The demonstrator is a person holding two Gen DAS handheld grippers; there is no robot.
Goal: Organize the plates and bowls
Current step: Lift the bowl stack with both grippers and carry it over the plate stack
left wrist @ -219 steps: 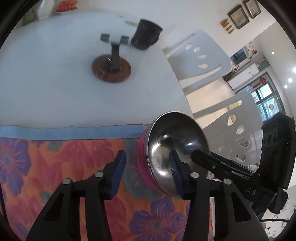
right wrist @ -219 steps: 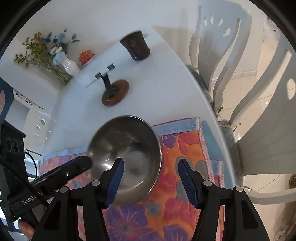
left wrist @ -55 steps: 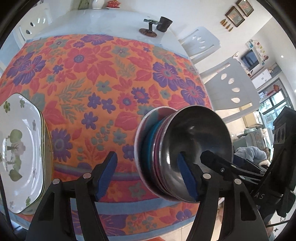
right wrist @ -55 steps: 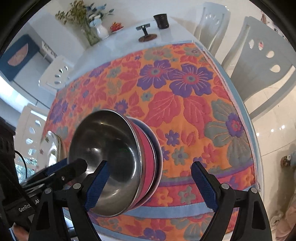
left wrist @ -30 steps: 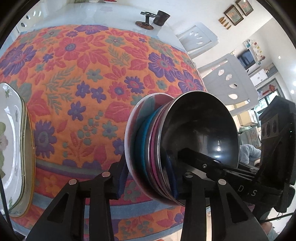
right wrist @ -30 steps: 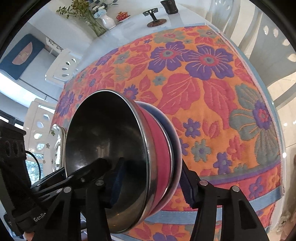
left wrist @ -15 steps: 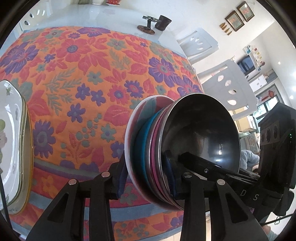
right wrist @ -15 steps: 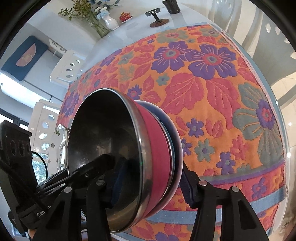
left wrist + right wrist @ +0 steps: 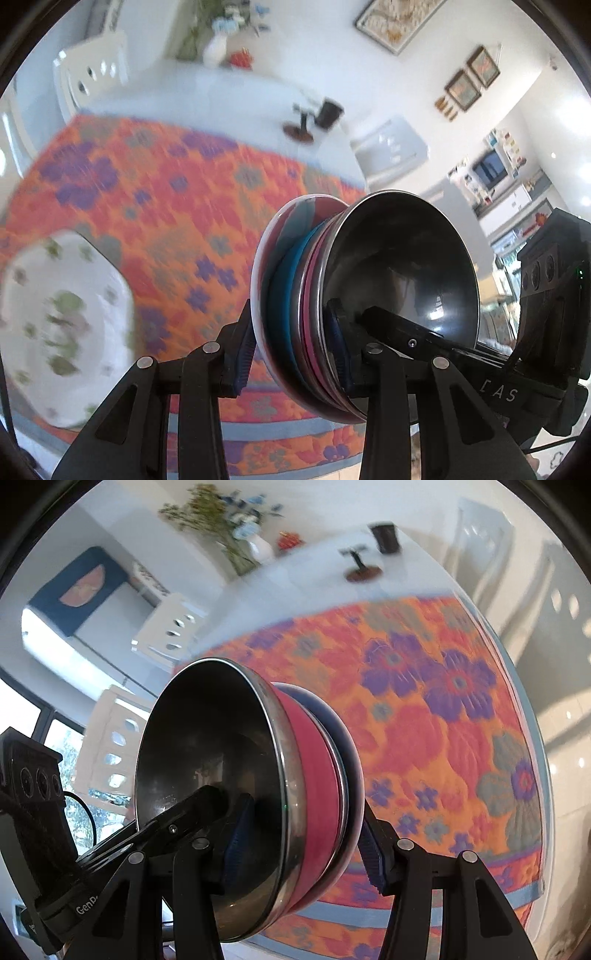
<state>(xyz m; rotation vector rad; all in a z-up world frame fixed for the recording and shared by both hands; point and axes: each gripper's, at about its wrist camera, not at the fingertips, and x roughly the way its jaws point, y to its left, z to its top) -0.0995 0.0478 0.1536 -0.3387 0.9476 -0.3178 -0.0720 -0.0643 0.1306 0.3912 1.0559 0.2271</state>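
Carrying step: left gripper (image 9: 291,360) and right gripper (image 9: 301,843) both clenched on bowl stack (image 9: 369,295). Next, set down softly beside plates (image 9: 62,325).

**Rig look: black tongs, blue pads**

Left tongs (image 9: 291,356): matte black plastic arms w/ triangular cut-outs, silver round screws at the joints, ribbed blue pads (image 9: 243,360) on the inner faces. Right tongs (image 9: 301,840): same build, black arms, silver screws, blue ribbed pads (image 9: 369,853). Each view also shows the other unit: black body w/ white lettering, partly legible, a boxy black module w/ three round ports, thin black cable. No skin or sleeve visible.
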